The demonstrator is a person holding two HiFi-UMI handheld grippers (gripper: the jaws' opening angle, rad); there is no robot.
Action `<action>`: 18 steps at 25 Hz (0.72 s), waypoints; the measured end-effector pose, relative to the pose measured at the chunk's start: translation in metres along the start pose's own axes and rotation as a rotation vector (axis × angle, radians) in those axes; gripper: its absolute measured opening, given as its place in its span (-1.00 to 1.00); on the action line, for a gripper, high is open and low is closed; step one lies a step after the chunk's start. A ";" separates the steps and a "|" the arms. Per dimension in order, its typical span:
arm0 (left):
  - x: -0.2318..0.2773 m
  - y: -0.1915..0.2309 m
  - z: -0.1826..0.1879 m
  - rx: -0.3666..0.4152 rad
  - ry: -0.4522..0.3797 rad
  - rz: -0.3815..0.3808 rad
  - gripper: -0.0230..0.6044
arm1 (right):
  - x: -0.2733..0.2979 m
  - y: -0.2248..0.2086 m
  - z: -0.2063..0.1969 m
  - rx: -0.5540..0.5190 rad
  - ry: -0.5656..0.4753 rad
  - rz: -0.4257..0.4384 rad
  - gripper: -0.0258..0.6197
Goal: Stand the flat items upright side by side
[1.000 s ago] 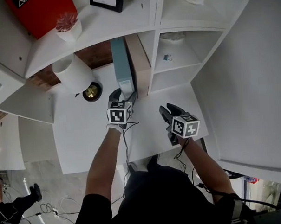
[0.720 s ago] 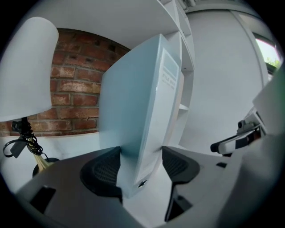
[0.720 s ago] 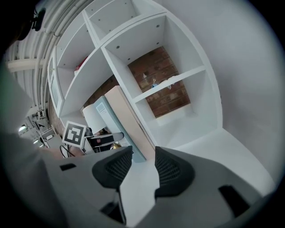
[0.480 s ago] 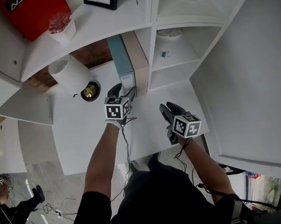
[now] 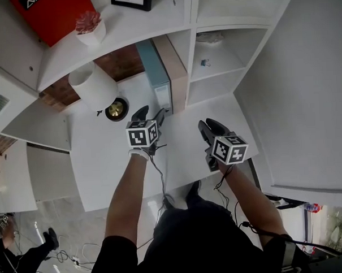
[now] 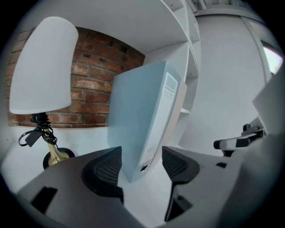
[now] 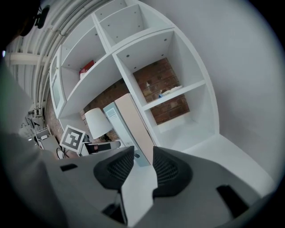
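Observation:
A light blue binder (image 5: 157, 77) stands upright on the white desk (image 5: 110, 158), side by side with a beige binder (image 5: 177, 70) that rests against the shelf divider. My left gripper (image 5: 149, 113) is open just in front of the blue binder's spine. In the left gripper view the blue binder (image 6: 142, 120) has its lower corner between the pads, and neither pad touches it. My right gripper (image 5: 206, 127) hovers over the desk to the right, its jaws closing with nothing between them. In the right gripper view both binders, blue (image 7: 120, 129) and beige (image 7: 136, 124), stand ahead of it.
A white-shaded lamp (image 5: 92, 85) on a brass base (image 5: 116, 109) stands left of the binders. White shelf compartments (image 5: 213, 63) open to the right. A red box (image 5: 58, 13), a small potted plant (image 5: 91, 29) and a framed picture (image 5: 132, 0) sit on the upper shelf.
My left gripper has drawn back a little from the blue binder's spine. The right gripper has stayed in place with its jaws narrowing.

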State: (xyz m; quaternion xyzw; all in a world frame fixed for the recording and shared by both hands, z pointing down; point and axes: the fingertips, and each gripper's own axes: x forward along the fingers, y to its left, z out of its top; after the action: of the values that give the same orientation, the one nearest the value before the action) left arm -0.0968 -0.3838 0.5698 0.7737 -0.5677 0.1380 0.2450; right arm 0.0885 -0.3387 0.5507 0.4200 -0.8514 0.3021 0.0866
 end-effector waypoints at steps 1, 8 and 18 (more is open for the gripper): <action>-0.008 0.001 0.000 -0.001 -0.007 0.005 -0.04 | -0.001 0.006 0.003 -0.018 -0.011 0.000 -0.52; -0.075 0.001 0.016 0.077 -0.094 0.037 -0.04 | -0.010 0.055 0.041 -0.187 -0.137 -0.036 -0.73; -0.205 -0.031 0.090 0.141 -0.358 0.063 -0.30 | -0.051 0.164 0.096 -0.386 -0.343 -0.018 -0.88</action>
State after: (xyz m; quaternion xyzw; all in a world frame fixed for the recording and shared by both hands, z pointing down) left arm -0.1380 -0.2585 0.3861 0.7831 -0.6149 0.0451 0.0807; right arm 0.0049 -0.2850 0.3810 0.4482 -0.8918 0.0577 0.0220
